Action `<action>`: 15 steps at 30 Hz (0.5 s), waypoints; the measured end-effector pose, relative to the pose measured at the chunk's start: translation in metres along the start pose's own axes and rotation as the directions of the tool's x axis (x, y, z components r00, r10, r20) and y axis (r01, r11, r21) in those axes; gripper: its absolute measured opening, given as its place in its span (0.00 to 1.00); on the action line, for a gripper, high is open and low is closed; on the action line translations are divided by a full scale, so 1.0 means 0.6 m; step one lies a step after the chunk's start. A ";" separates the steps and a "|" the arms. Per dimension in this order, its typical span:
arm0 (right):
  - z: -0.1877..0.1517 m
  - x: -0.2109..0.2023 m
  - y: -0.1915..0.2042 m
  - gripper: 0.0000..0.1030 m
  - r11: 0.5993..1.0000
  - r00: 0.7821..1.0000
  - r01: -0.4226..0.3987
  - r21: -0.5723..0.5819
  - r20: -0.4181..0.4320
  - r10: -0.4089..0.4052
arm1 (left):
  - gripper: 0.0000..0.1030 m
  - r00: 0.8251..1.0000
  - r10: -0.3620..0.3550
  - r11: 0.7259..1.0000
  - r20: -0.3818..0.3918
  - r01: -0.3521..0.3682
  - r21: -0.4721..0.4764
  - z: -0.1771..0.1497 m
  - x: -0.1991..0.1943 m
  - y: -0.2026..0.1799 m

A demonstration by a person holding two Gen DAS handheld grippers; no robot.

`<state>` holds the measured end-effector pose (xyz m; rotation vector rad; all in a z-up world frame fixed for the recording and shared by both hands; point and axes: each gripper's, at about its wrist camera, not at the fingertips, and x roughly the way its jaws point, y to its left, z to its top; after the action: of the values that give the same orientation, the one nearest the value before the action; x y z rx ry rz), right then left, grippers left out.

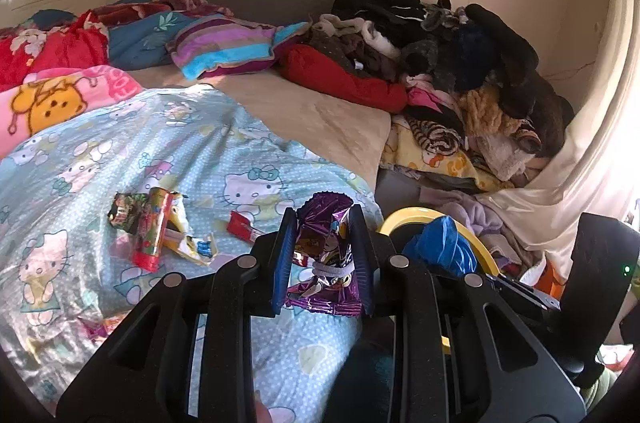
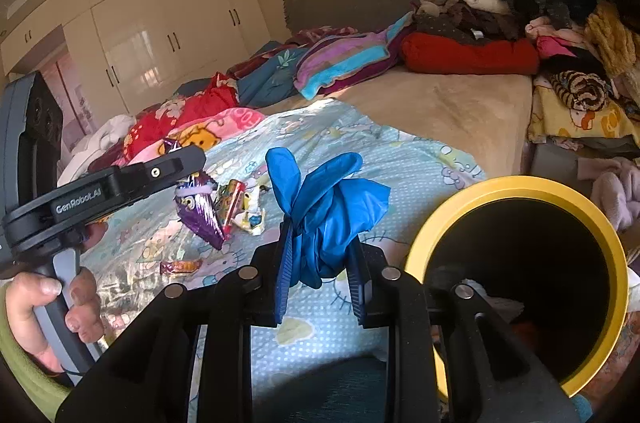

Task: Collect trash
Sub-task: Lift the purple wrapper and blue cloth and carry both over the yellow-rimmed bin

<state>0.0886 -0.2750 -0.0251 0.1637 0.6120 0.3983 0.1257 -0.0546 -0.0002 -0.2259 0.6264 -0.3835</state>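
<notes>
Bedroom, cluttered bed (image 1: 320, 119) | left claw (image 1: 323, 259) clamped on purple wrapper (image 1: 326, 243) | right claw (image 2: 322, 259) clamped on blue glove (image 2: 324, 207) | yellow-rimmed bin (image 2: 616, 255) beside bed

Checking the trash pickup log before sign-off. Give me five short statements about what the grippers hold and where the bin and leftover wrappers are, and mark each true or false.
1. The left gripper is shut on the purple snack wrapper. True.
2. The right gripper is open and holds nothing. False: it is shut on the blue glove.
3. The yellow-rimmed bin stands right of the right gripper. True.
4. No trash is left on the Hello Kitty sheet. False: the red wrapper and others lie there.
5. The glove is already in the bin. False: it is still gripped.
</notes>
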 end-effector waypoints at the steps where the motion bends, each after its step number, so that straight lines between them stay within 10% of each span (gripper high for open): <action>1: 0.001 -0.002 -0.004 0.23 1.000 1.000 0.002 0.004 0.003 -0.002 | 0.20 1.000 -0.004 1.000 -0.001 0.004 0.002 0.000 0.000 -0.003; 15: 0.006 -0.028 -0.073 0.23 0.995 0.998 0.052 0.091 0.032 -0.055 | 0.20 0.998 -0.052 0.997 -0.039 0.055 0.061 -0.020 0.023 -0.065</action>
<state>0.0919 -0.3219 -0.0248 0.2393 0.5994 0.3160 0.1175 -0.0965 -0.0045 -0.1765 0.6449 -0.4591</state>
